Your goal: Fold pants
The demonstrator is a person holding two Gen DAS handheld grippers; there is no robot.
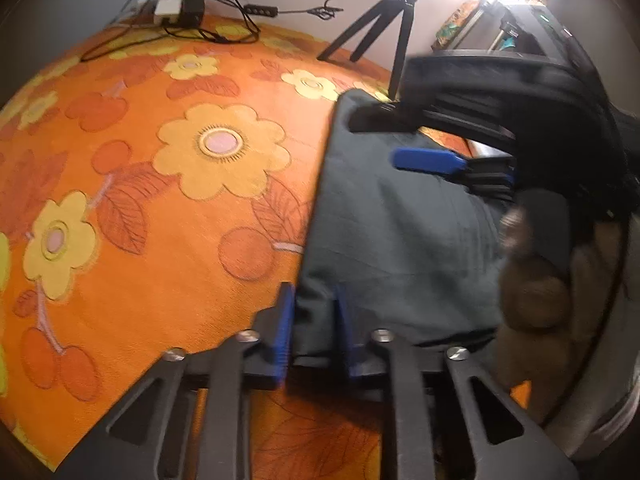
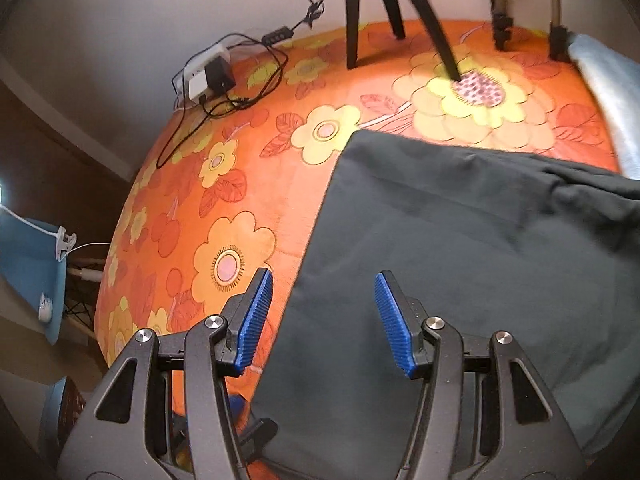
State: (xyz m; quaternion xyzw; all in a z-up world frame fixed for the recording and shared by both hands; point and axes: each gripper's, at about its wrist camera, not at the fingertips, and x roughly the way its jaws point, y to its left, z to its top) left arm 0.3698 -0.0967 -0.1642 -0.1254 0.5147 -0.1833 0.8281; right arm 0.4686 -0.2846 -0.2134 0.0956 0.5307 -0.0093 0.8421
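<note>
Dark grey-green pants (image 1: 392,240) lie folded on an orange flowered rug (image 1: 160,200). In the left wrist view my left gripper (image 1: 314,312) has its blue pads close around the near left corner of the pants, with cloth between them. My right gripper (image 1: 404,140) shows there over the far end of the pants, jaws apart. In the right wrist view my right gripper (image 2: 324,312) is open wide and empty, hovering over the left edge of the pants (image 2: 460,260).
A black tripod (image 1: 384,28) stands on the rug's far edge, also in the right wrist view (image 2: 384,8). A power strip with tangled cables (image 1: 180,8) lies at the far left. A light blue cloth (image 2: 612,88) lies at the right.
</note>
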